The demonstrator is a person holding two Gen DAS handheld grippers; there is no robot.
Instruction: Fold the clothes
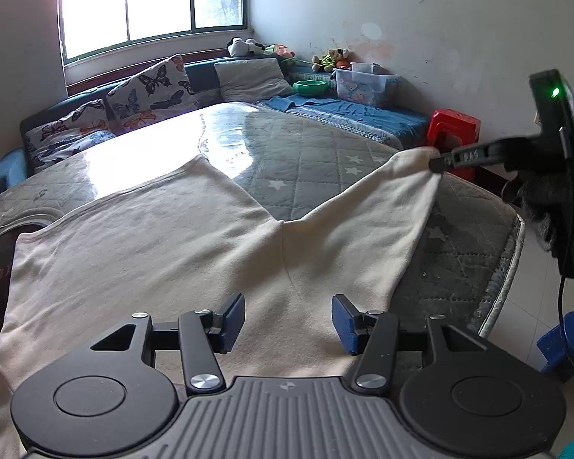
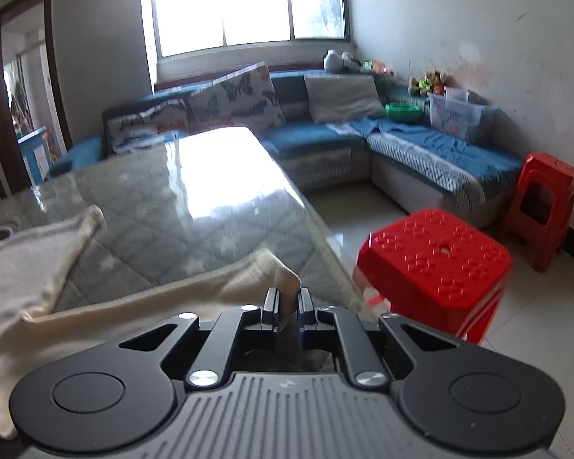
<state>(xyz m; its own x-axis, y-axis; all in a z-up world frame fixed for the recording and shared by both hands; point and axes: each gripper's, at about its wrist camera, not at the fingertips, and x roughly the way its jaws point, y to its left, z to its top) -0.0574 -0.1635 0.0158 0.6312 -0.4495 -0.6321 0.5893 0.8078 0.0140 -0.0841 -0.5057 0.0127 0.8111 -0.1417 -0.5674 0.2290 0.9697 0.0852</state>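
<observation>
The cream garment [image 1: 164, 237] lies flat on the table [image 1: 325, 160]. The right gripper [image 2: 287, 302] pinches its sleeve (lifted); the left gripper [image 1: 289, 321] hovers spread above it. Carry the sleeve inward, taut.

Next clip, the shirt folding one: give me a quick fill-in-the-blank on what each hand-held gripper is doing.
1. The right hand-held gripper is shut on the cream shirt's ____.
2. The left hand-held gripper hovers over the shirt with its jaws ____.
3. The shirt lies on a quilted table cover patterned with white ____.

Missing words: sleeve; open; stars
</observation>
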